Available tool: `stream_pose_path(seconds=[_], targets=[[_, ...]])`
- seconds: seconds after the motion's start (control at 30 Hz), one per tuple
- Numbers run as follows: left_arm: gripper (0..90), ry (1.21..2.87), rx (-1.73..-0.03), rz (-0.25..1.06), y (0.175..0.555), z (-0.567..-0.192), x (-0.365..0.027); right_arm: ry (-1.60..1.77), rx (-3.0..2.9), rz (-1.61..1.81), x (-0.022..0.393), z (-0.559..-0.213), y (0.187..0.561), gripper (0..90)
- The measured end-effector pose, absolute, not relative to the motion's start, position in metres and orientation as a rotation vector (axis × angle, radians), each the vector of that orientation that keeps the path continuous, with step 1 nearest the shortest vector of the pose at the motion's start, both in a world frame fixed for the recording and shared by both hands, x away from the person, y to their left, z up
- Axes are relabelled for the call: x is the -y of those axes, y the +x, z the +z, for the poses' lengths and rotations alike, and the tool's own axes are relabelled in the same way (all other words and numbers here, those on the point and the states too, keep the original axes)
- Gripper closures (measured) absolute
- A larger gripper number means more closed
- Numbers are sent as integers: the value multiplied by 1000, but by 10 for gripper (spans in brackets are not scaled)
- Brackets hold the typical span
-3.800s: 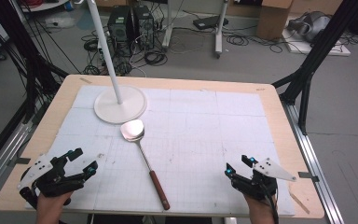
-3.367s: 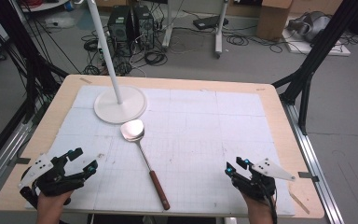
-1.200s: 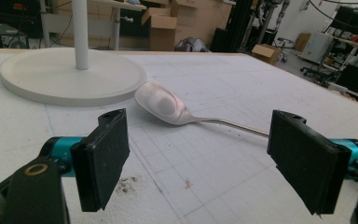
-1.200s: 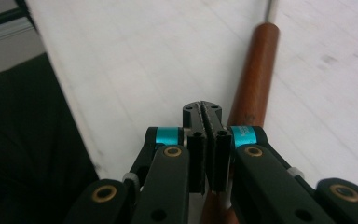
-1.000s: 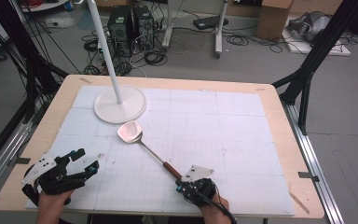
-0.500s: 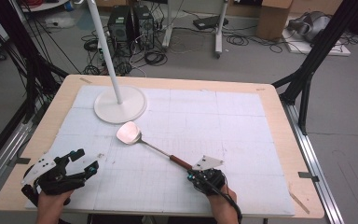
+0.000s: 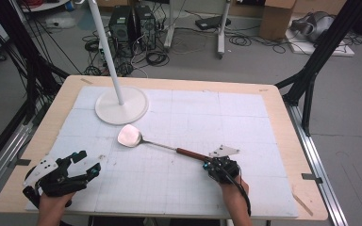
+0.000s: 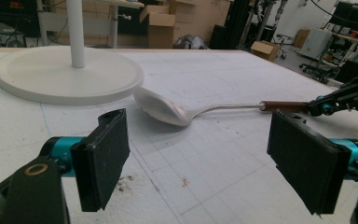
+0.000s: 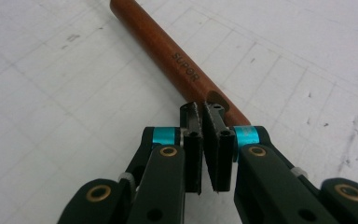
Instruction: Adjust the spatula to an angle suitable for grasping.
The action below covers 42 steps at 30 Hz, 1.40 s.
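Lying flat on the white gridded worktop (image 7: 179,188), the spatula (image 7: 165,146) is seen near the middle, just in front of the round white lamp base (image 7: 121,104). Its long axis is set on a slant in the high view: the shiny metal blade (image 7: 130,136) points toward the far left, close beside the lamp base but apart from it, while the brown wooden handle (image 7: 193,154) points toward the near right. The blade is seen with a slightly dished face turned up.

The right tongs (image 7: 215,165) are closed, jaws almost together, at the very end of the handle; in the right gripper view the tips (image 9: 207,116) are pressed against the handle's end, by its hanging hole. Whether the wood is actually pinched cannot be told.

The left tongs (image 7: 86,165) are held wide open at the near left of the worktop, nothing between the pads (image 8: 103,156), well apart from the spatula.
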<state>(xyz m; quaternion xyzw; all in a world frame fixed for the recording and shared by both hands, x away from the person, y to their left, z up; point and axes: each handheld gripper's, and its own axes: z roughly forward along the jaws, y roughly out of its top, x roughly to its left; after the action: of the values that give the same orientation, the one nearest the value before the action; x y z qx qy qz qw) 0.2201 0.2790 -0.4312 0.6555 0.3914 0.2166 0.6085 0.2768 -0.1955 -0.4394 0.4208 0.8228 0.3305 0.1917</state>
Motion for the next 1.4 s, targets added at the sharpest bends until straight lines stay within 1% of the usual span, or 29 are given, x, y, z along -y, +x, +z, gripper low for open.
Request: stream_pose_path(seconds=[0.37, 0.57, 0.73, 0.9, 0.97, 1.0, 1.03, 1.3, 1.4], targets=[[212, 1518, -907, 501, 220, -431, -280, 1249, -2240, 915, 207, -442, 296, 848], [212, 1512, -917, 504, 221, -432, -281, 1277, -2213, 941, 209, -440, 295, 841], [214, 1514, -923, 506, 221, -432, -282, 1229, -2215, 1049, 194, -427, 293, 832], [215, 1507, -926, 504, 223, -432, -283, 1187, -2237, 1090, 175, -418, 304, 840], [215, 1500, -929, 504, 224, -432, -285, 1165, -2258, 1095, 158, -411, 316, 869], [215, 1500, -929, 504, 224, -432, -285, 1165, -2258, 1095, 158, -411, 316, 869], [215, 1494, -932, 505, 224, -432, -286, 1135, -2273, 1088, 145, -408, 324, 889], [215, 1490, -937, 505, 225, -433, -288, 1096, -2340, 1058, 99, -404, 359, 890], [215, 1489, -940, 504, 225, -433, -288, 1084, -2363, 1057, 90, -404, 367, 890]])
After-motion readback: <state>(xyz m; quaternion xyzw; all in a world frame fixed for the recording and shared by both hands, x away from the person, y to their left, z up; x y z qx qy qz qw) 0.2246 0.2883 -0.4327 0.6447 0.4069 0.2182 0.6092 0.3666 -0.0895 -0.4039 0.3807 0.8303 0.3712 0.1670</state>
